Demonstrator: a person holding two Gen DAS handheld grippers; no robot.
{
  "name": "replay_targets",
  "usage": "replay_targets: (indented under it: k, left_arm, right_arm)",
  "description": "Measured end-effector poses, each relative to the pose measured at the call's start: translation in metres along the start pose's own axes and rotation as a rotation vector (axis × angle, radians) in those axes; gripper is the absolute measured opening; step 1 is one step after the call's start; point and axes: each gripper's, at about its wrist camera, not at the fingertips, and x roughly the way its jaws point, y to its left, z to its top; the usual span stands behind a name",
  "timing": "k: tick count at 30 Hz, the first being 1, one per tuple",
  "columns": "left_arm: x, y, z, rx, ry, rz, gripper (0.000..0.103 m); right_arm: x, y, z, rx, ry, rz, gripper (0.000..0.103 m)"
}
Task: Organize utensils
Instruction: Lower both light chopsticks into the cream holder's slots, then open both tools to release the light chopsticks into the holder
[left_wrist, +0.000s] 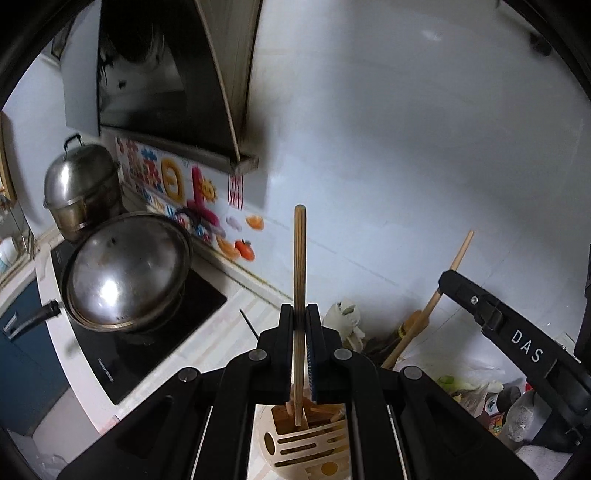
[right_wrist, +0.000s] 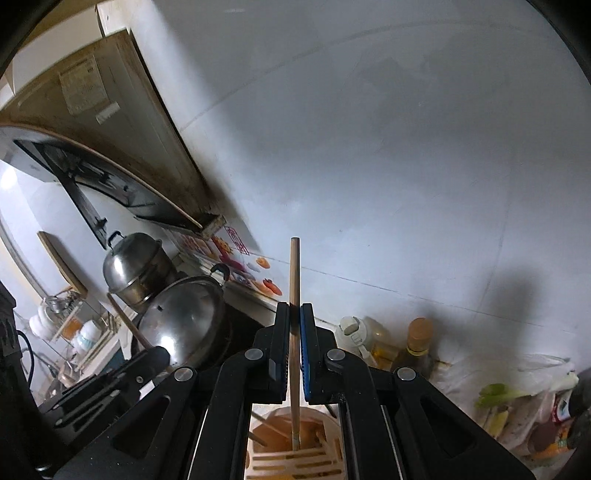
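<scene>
Fingers (left_wrist: 285, 325) of the left gripper (left_wrist: 300, 314) are clenched on a thin wooden chopstick (left_wrist: 300, 266), holding it upright at about mid-length, and the right gripper (right_wrist: 294, 314) has its own fingers (right_wrist: 282, 325) closed on a second chopstick (right_wrist: 294, 280) in much the same way. Each stick's lower end reaches down into a cream slotted utensil holder (left_wrist: 295, 443) that stands on the counter (left_wrist: 221, 332) directly below, already carrying several other wooden sticks. In the left view the right gripper appears at the right edge with its stick slanting up past it. To the left on the stove sit a lidded wok (left_wrist: 125, 273) and, farther back, a steel steamer pot (left_wrist: 79, 181); to the right are bottles (right_wrist: 417, 343) and a plastic bag of groceries (right_wrist: 517, 398). A chopstick like this is probably very light, stiff and smooth, so it should need little squeeze but can pivot or slide between flat pads if gripped loosely. Taking it near the middle, as here, seems sensible: the tip stays easy to steer into the holder, and the long free top gets less leverage. Its narrow round shaft could roll, so a square, centred pinch looks safest.
</scene>
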Motion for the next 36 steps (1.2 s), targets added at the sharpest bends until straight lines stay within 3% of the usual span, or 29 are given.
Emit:
replay_targets:
  k: [11,23,25,27,28,30,31,32,34,36]
  left_arm:
    - [0.040,0.006,-0.021,-0.044,0.101,-0.055,0.004]
    - [0.023,-0.002,-0.027,-0.039,0.159,-0.150,0.006]
    - [0.016,-0.002,-0.030,-0.035,0.166,-0.154,0.006]
    - [0.009,-0.003,-0.033,-0.029,0.170,-0.146,0.008]
    - [0.005,-0.004,-0.034,-0.026,0.168,-0.137,0.012]
    - [-0.004,-0.004,-0.038,-0.016,0.155,-0.108,0.035]
    - [-0.009,-0.003,-0.039,-0.011,0.147,-0.082,0.065]
    - [-0.015,-0.002,-0.042,-0.010,0.129,-0.044,0.087]
    - [-0.026,0.002,-0.047,-0.016,0.097,-0.012,0.090]
    - [-0.033,0.006,-0.054,-0.015,0.084,0.020,0.091]
  right_arm:
    - [0.028,0.002,-0.025,-0.064,0.064,-0.020,0.005]
    - [0.029,-0.004,-0.048,-0.094,0.207,0.011,0.006]
    - [0.023,-0.008,-0.048,-0.075,0.214,0.018,0.009]
    - [0.015,-0.012,-0.049,-0.058,0.215,0.018,0.019]
    - [0.012,-0.013,-0.048,-0.052,0.214,0.018,0.022]
    - [0.001,-0.017,-0.051,-0.039,0.205,0.022,0.035]
    - [-0.006,-0.018,-0.052,-0.033,0.200,0.024,0.037]
    - [-0.012,-0.020,-0.053,-0.029,0.195,0.024,0.040]
    - [-0.024,-0.023,-0.056,-0.023,0.182,0.020,0.049]
    - [-0.040,-0.029,-0.064,-0.014,0.164,0.001,0.064]
